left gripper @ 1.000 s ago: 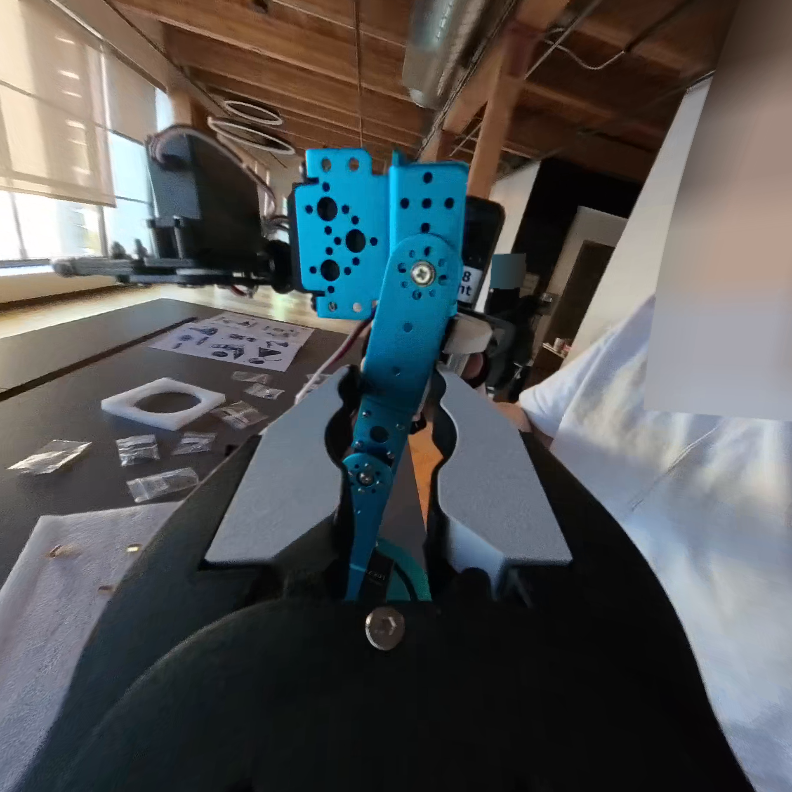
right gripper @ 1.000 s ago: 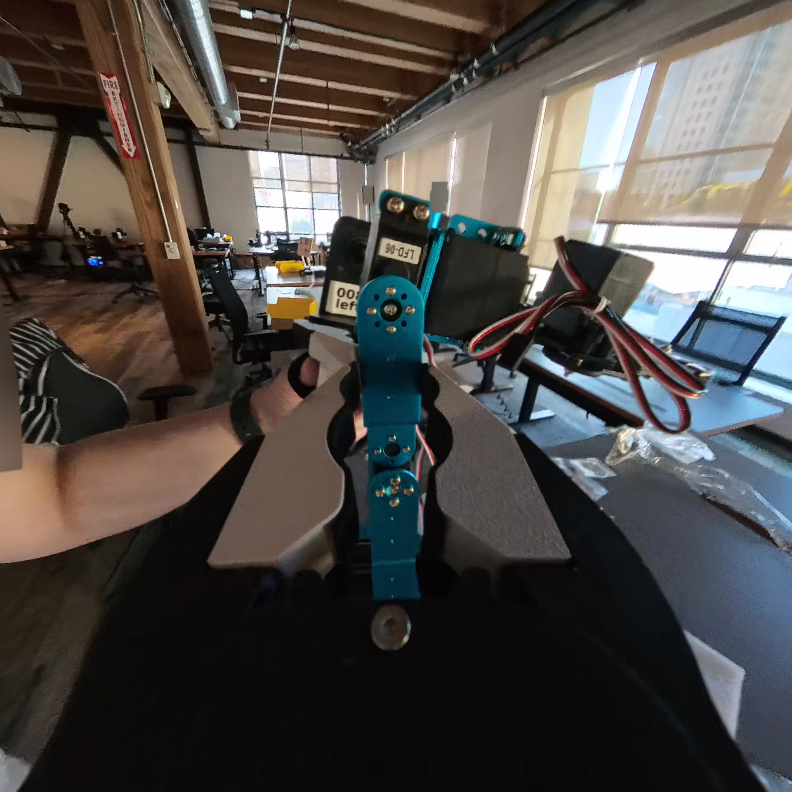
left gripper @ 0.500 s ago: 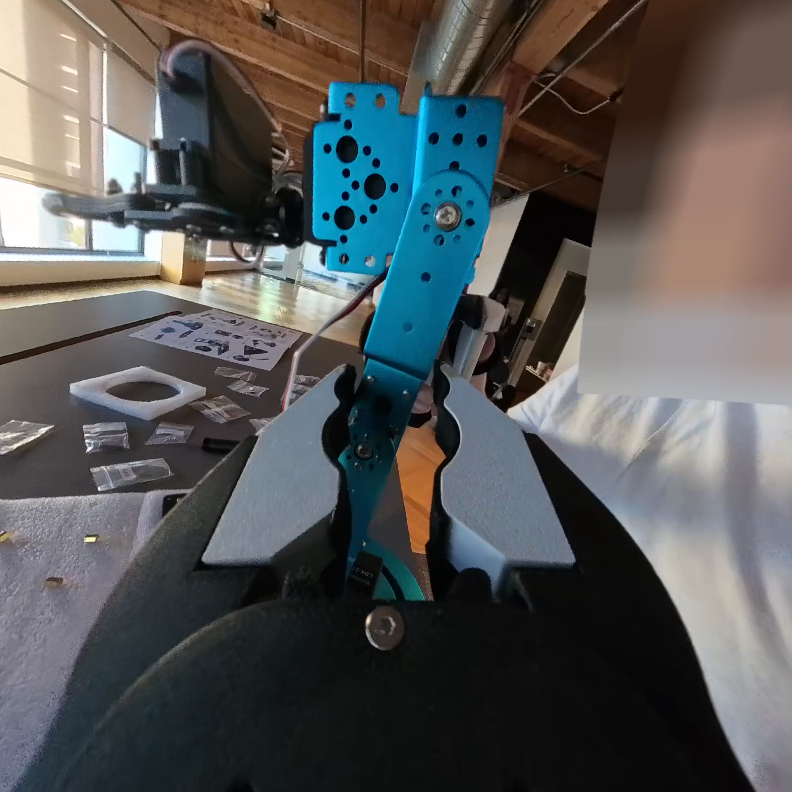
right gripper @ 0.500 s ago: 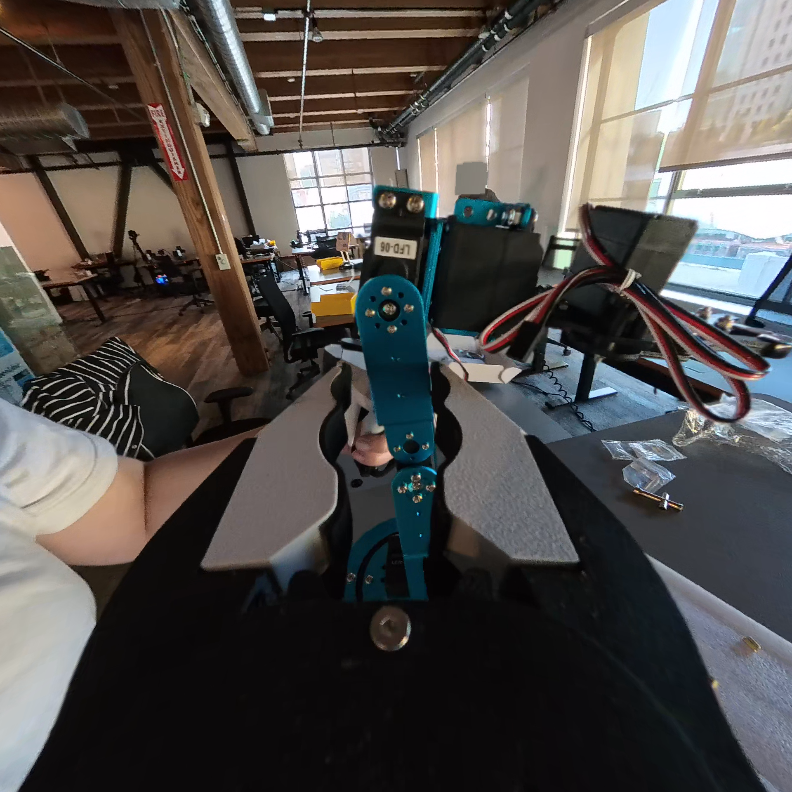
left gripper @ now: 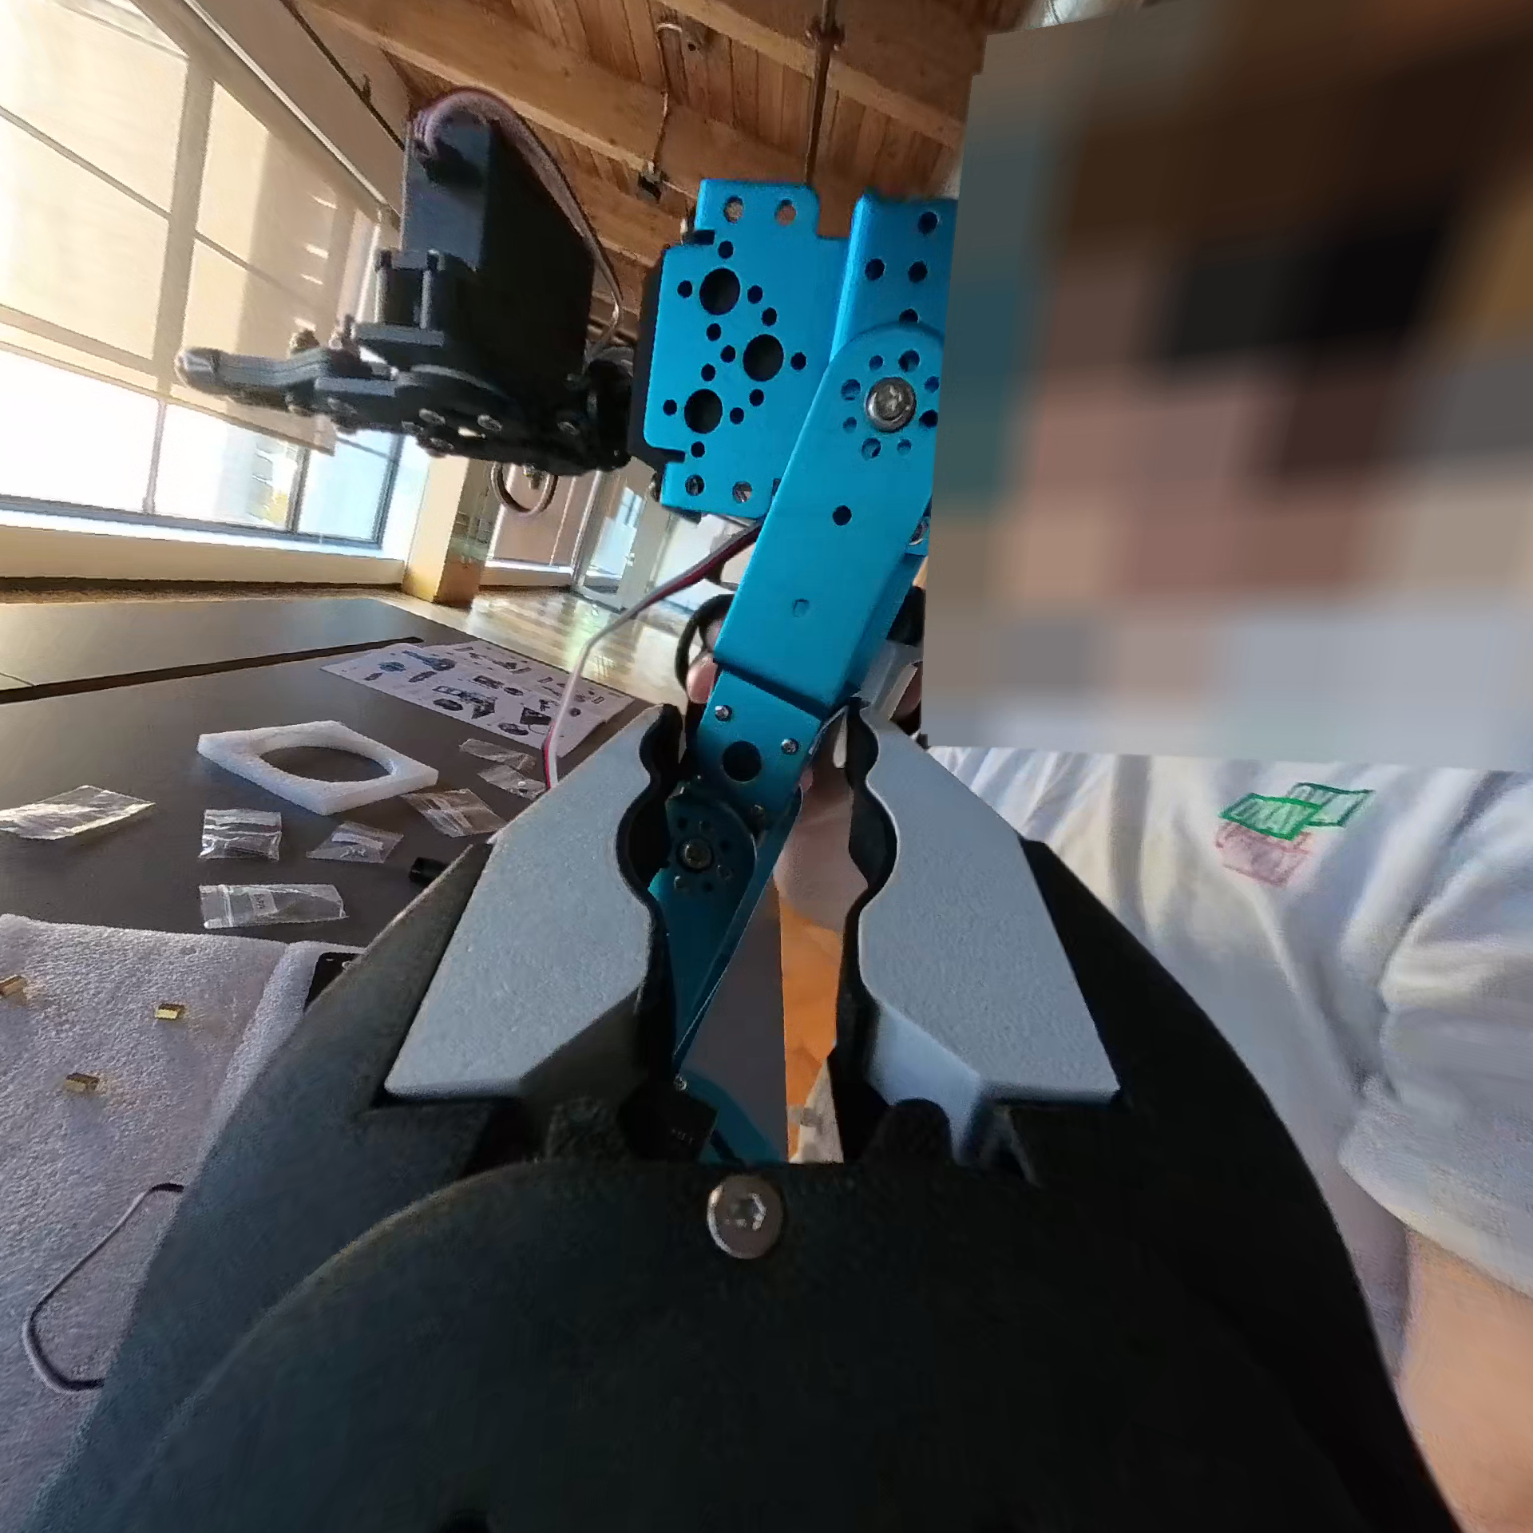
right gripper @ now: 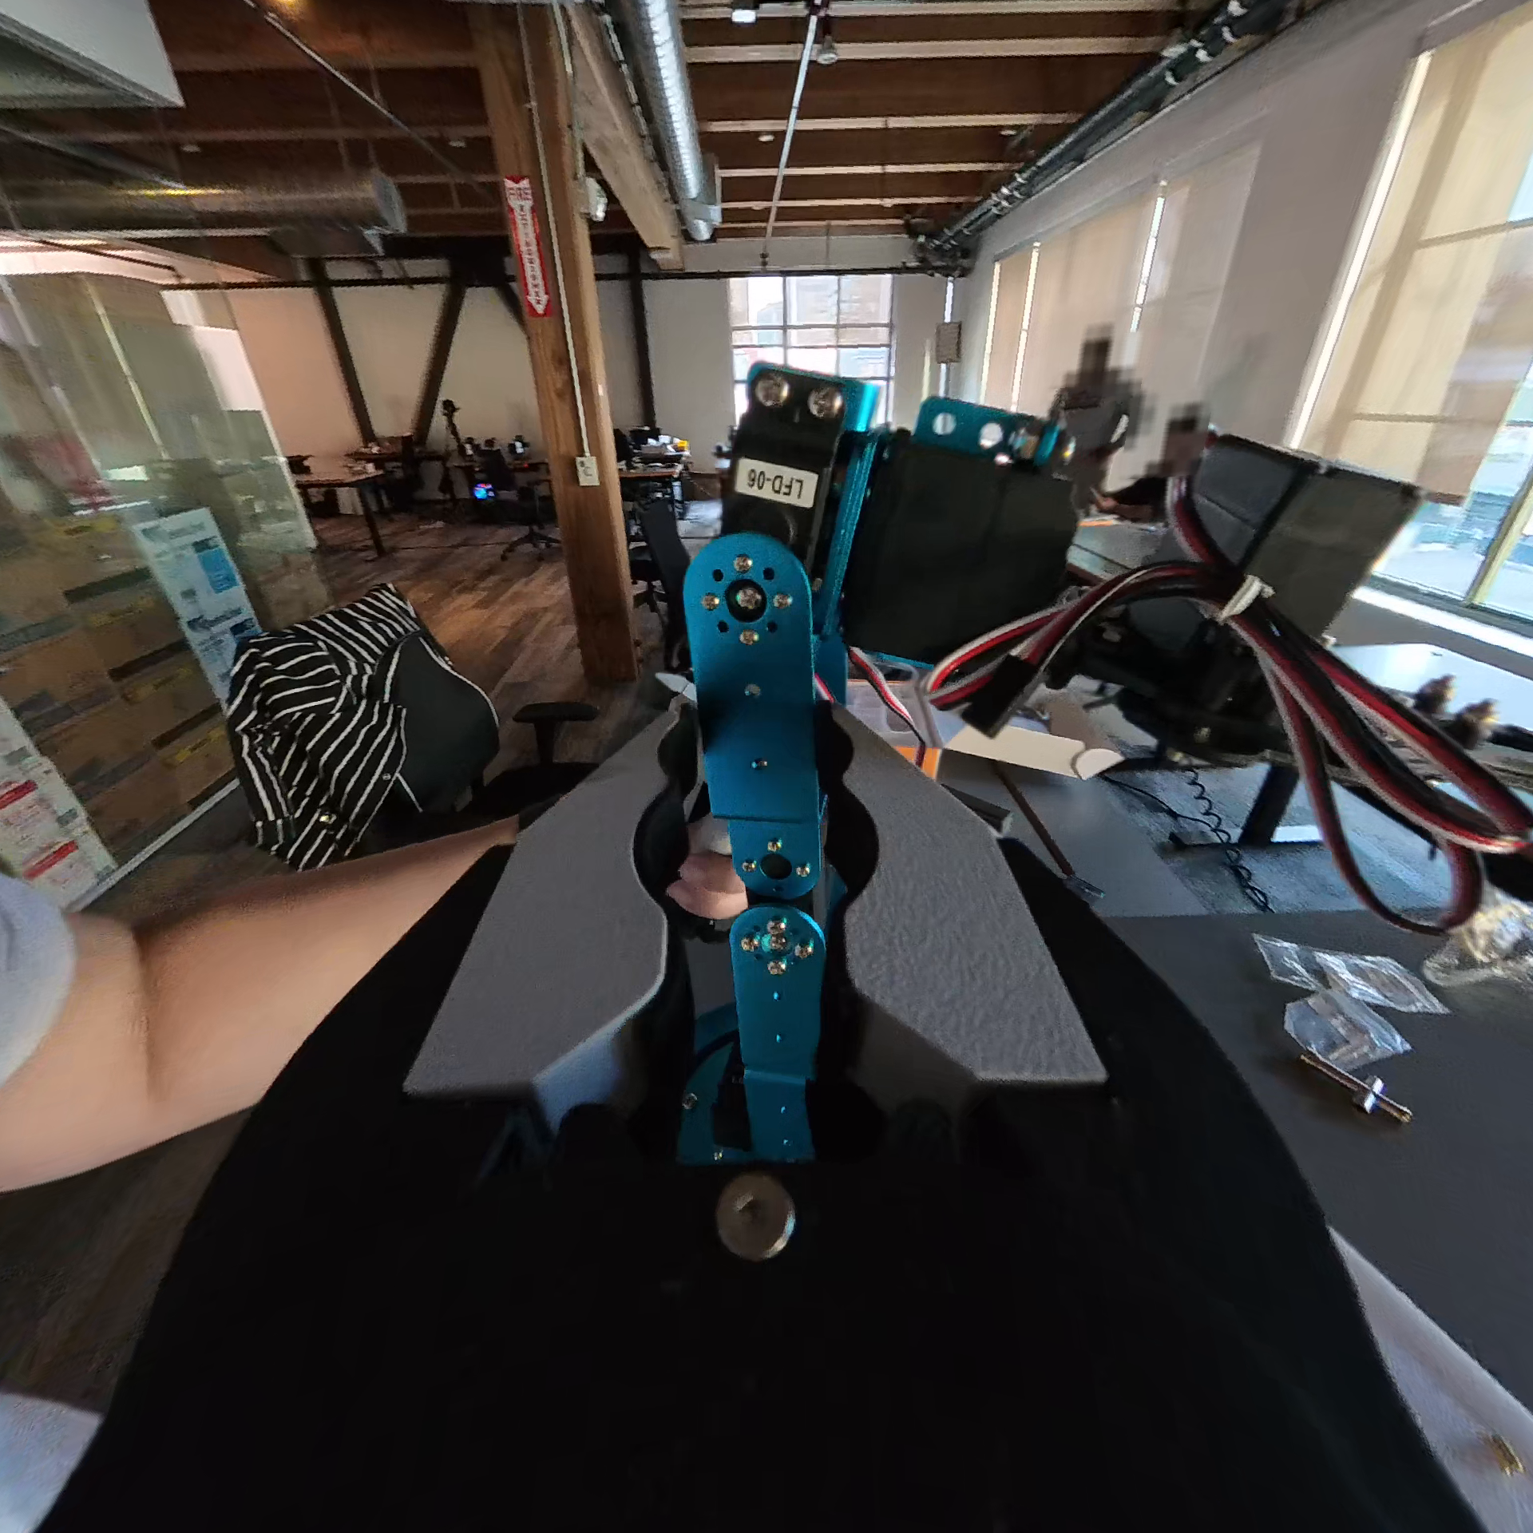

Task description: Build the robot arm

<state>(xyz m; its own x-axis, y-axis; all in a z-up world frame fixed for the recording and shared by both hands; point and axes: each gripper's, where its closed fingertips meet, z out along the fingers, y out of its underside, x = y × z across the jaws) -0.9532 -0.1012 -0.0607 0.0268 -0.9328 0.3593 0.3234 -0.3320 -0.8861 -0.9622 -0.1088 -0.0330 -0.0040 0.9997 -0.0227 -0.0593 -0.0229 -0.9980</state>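
Note:
A small robot arm of blue metal brackets (left gripper: 821, 514) and black servos is held up off the black table (left gripper: 99, 664). My left gripper (left gripper: 759, 730) is shut on its lower blue link, which leans against the left finger. A black claw (left gripper: 332, 382) sticks out to the left at its top. My right gripper (right gripper: 756, 722) is shut on the same lower link (right gripper: 759, 664) from the opposite side. A black servo (right gripper: 954, 564) and looped red, white and black cables (right gripper: 1294, 664) hang to the right. A hand shows behind the link in each view.
A white foam frame (left gripper: 315, 763), a printed sheet (left gripper: 473, 688) and several small plastic bags (left gripper: 270, 902) lie on the table. A white foam mat (left gripper: 124, 1078) carries small brass parts. A person in a white shirt (left gripper: 1244, 954) is close on the right. More bags (right gripper: 1344, 995) and a metal pin (right gripper: 1356, 1087) lie at the right. Less than 4 cm separates the two grippers' tips.
Both grippers have kept their hold while the arm assembly has tilted and swung. The left view has turned more towards the person; the right view has turned left towards the room.

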